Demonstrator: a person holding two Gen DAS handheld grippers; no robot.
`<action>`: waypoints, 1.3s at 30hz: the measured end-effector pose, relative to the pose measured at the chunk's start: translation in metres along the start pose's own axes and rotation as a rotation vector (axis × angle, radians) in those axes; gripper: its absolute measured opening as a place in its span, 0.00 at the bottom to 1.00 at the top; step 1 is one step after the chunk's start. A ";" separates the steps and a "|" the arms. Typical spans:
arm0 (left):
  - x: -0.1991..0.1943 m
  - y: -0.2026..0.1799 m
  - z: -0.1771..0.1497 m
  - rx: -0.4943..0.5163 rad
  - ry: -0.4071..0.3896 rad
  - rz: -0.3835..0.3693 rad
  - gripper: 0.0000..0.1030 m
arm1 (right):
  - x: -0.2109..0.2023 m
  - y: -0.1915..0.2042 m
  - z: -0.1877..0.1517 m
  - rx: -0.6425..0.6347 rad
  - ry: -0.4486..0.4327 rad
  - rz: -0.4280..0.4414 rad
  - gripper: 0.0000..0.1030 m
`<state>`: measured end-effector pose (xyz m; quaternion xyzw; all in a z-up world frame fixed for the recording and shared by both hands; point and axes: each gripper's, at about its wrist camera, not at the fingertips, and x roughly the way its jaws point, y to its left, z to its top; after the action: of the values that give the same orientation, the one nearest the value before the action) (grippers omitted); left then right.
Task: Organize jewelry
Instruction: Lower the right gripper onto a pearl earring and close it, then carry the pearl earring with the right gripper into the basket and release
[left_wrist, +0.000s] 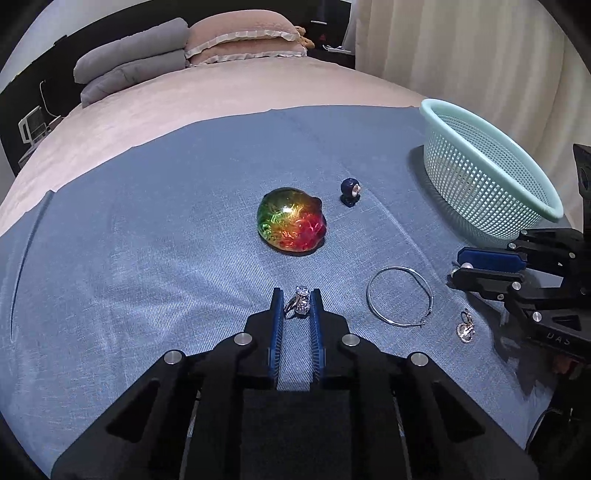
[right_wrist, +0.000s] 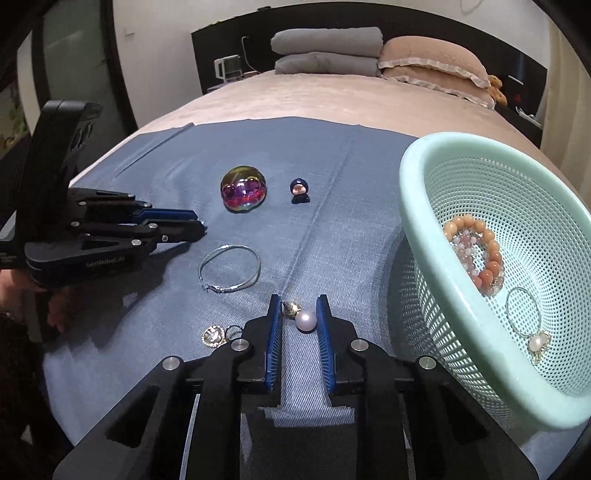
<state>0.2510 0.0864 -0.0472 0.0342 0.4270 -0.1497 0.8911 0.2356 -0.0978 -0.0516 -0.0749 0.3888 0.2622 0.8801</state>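
My left gripper (left_wrist: 297, 301) is shut on a silver ring with clear stones (left_wrist: 300, 304), just above the blue cloth. My right gripper (right_wrist: 299, 308) is shut on a pearl earring (right_wrist: 305, 320); the pearl sits between the blue pads. A large silver hoop (left_wrist: 399, 296) lies on the cloth between the grippers; it also shows in the right wrist view (right_wrist: 229, 268). A small gold earring (left_wrist: 466, 328) lies near the right gripper, also seen in the right wrist view (right_wrist: 212, 336). The mint mesh basket (right_wrist: 436, 236) holds bead bracelets (right_wrist: 476, 254) and a pearl hoop earring (right_wrist: 532, 325).
A rainbow glass paperweight (left_wrist: 291, 225) and a small dark blue figurine (left_wrist: 350, 192) sit mid-cloth. The blue cloth (left_wrist: 147, 240) covers a beige bed with pillows (left_wrist: 236, 40) at the far end. The basket stands at the right (left_wrist: 443, 110).
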 end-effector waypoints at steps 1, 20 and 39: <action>-0.002 0.000 -0.002 -0.014 0.002 -0.011 0.14 | -0.005 0.001 -0.002 -0.005 -0.003 0.008 0.17; -0.134 -0.056 0.065 0.078 -0.153 -0.088 0.14 | -0.164 0.001 0.036 -0.190 -0.334 -0.220 0.17; 0.014 -0.191 0.152 0.272 0.020 -0.214 0.14 | -0.093 -0.118 0.038 -0.017 -0.185 -0.248 0.18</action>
<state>0.3163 -0.1277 0.0509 0.1106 0.4130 -0.2998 0.8528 0.2690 -0.2234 0.0333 -0.1053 0.2917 0.1607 0.9370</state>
